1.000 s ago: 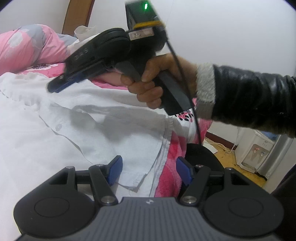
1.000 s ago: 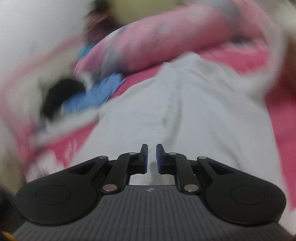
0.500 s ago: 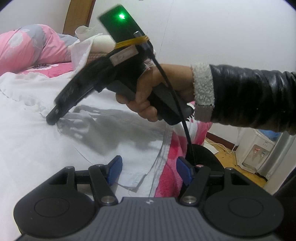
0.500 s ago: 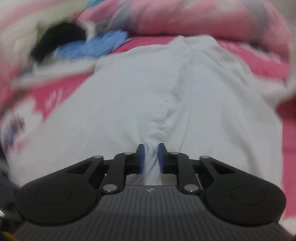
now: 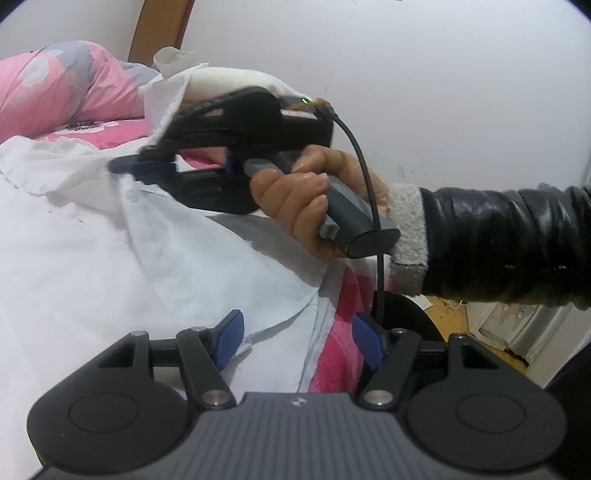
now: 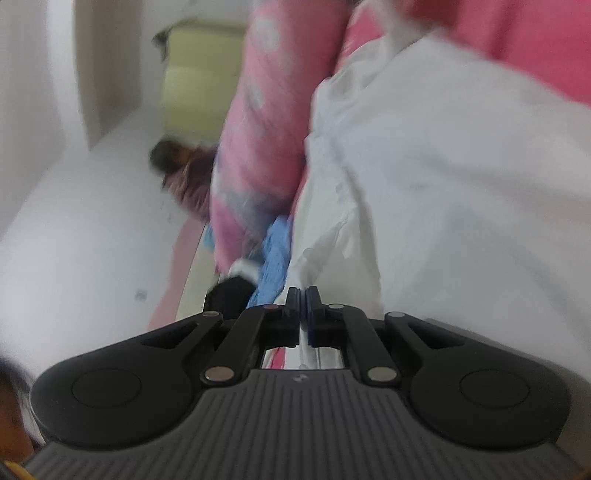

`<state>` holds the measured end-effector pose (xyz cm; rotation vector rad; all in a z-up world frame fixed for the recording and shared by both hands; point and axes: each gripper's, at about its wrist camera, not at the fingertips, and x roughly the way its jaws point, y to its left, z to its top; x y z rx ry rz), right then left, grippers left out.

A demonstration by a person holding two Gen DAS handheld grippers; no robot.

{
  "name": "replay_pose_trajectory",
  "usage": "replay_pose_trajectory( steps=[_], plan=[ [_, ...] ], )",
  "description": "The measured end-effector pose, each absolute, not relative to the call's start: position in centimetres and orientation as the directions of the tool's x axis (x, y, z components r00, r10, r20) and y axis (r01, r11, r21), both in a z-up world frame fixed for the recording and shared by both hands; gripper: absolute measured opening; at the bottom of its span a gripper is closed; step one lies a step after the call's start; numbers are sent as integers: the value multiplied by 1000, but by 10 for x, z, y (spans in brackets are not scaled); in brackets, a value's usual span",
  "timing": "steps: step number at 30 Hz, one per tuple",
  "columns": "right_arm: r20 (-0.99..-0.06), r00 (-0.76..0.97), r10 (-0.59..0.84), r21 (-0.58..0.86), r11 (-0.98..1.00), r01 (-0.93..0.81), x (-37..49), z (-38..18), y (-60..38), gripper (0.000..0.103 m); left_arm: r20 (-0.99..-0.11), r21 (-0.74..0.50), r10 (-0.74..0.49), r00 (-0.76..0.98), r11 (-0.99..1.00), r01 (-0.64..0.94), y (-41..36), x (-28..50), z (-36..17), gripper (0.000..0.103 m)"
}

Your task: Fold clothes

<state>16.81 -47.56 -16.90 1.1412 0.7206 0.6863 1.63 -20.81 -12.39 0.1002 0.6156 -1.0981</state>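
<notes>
One white shirt (image 5: 122,258) is lying spread over the pink floral bedding (image 5: 343,350). Two grippers are showing. The right gripper (image 6: 303,301), rolled sideways in the person's right hand (image 5: 314,206), has just been closing and is pinching a fold of the shirt's white cloth between its pads. The left gripper (image 5: 295,338) is hovering with jaws apart over the shirt's hem, gripping nothing. One pink quilt (image 5: 55,85) is bunching at the bed's far end by a wooden headboard (image 5: 159,29); a white wall (image 5: 443,92) is standing behind.

Home bedroom, pink floral bedding (image 5: 55,92), wooden headboard (image 5: 159,29)
</notes>
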Motion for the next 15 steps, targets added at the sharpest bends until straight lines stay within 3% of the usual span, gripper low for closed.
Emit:
replay_pose_trajectory(
  steps=[5, 8, 9, 11, 12, 13, 15],
  plan=[
    [-386, 495, 778, 754, 575, -316, 177, -128, -434, 3, -519, -215, -800, 301, 463, 860, -209, 14, -124, 66],
    [-610, 460, 645, 484, 763, -428, 176, -111, -398, 7, -522, -219, -801, 294, 459, 861, -209, 13, -123, 66],
    [-644, 467, 606, 420, 790, -448, 173, -107, -391, 11, -522, -220, -802, 291, 457, 862, -208, 11, -122, 66],
    [-643, 512, 570, 353, 813, -463, 160, -92, -389, 32, -520, -222, -805, 284, 449, 866, -205, 8, -119, 66],
    [-638, 536, 552, 322, 824, -465, 153, -85, -390, 50, -520, -222, -807, 280, 444, 868, -203, 5, -118, 66],
    [-614, 576, 540, 322, 837, -442, 143, -76, -400, 55, -519, -221, -809, 275, 438, 872, -201, 3, -116, 67],
    [-562, 652, 510, 323, 860, -395, 124, -60, -421, 55, -521, -204, -808, 275, 431, 879, -197, -3, -113, 67]
  ],
)
